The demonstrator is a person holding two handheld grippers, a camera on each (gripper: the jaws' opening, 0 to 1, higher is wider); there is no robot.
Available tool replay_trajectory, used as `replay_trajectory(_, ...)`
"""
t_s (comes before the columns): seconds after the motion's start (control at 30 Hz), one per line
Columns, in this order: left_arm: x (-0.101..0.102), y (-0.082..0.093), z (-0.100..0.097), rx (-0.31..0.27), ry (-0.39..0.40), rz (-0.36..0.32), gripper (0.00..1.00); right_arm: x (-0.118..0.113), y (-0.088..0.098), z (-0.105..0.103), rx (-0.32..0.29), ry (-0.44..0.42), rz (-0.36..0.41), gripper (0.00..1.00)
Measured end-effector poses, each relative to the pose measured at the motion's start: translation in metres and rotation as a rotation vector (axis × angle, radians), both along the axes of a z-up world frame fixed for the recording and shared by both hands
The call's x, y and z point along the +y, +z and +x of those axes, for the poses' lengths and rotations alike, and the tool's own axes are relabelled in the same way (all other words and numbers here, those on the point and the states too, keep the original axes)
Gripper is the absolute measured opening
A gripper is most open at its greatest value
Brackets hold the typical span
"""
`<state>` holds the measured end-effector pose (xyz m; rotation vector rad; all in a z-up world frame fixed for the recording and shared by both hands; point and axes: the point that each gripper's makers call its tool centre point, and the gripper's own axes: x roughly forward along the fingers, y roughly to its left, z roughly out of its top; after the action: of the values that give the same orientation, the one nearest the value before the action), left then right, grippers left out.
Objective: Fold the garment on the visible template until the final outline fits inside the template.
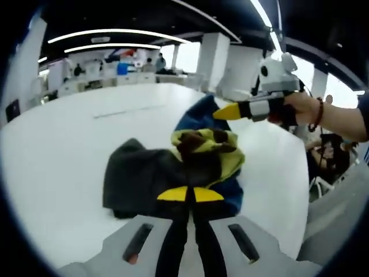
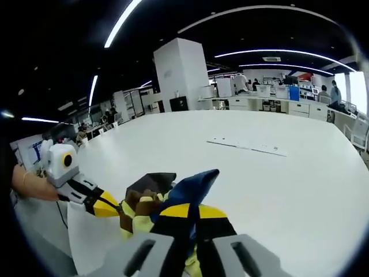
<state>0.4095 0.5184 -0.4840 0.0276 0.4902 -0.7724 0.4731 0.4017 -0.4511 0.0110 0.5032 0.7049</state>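
A crumpled garment (image 1: 173, 167) of dark grey, blue, yellow-green and brown cloth lies bunched on the white table (image 1: 69, 150). My left gripper (image 1: 190, 194) is shut on its dark near edge. My right gripper (image 1: 223, 113), held by a hand, comes in from the right with its yellow tips at the blue cloth on the far side. In the right gripper view, my right gripper (image 2: 190, 211) is shut on a blue fold of the garment (image 2: 193, 184), which rises from its tips. The left gripper (image 2: 108, 208) meets the cloth from the left. A thin pale template mark (image 2: 248, 147) lies farther out on the table.
The same faint mark (image 1: 130, 111) crosses the table beyond the garment. The table's rounded edge (image 1: 291, 231) runs close on the right. A seated person (image 1: 323, 153) is past that edge. White pillars (image 2: 181, 75) and desks with people (image 2: 288, 95) stand at the back.
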Motion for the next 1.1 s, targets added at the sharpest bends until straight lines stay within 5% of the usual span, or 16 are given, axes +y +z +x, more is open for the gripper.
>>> replay_trajectory(0.57, 0.031, 0.054, 0.011, -0.122, 0.116, 0.005, 0.00, -0.009, 0.024, -0.009, -0.029, 0.004, -0.030, 0.00)
replay_trajectory(1.1, 0.066, 0.101, 0.047, -0.224, 0.216, 0.019, 0.00, -0.023, 0.041, -0.010, -0.063, 0.036, -0.093, 0.00)
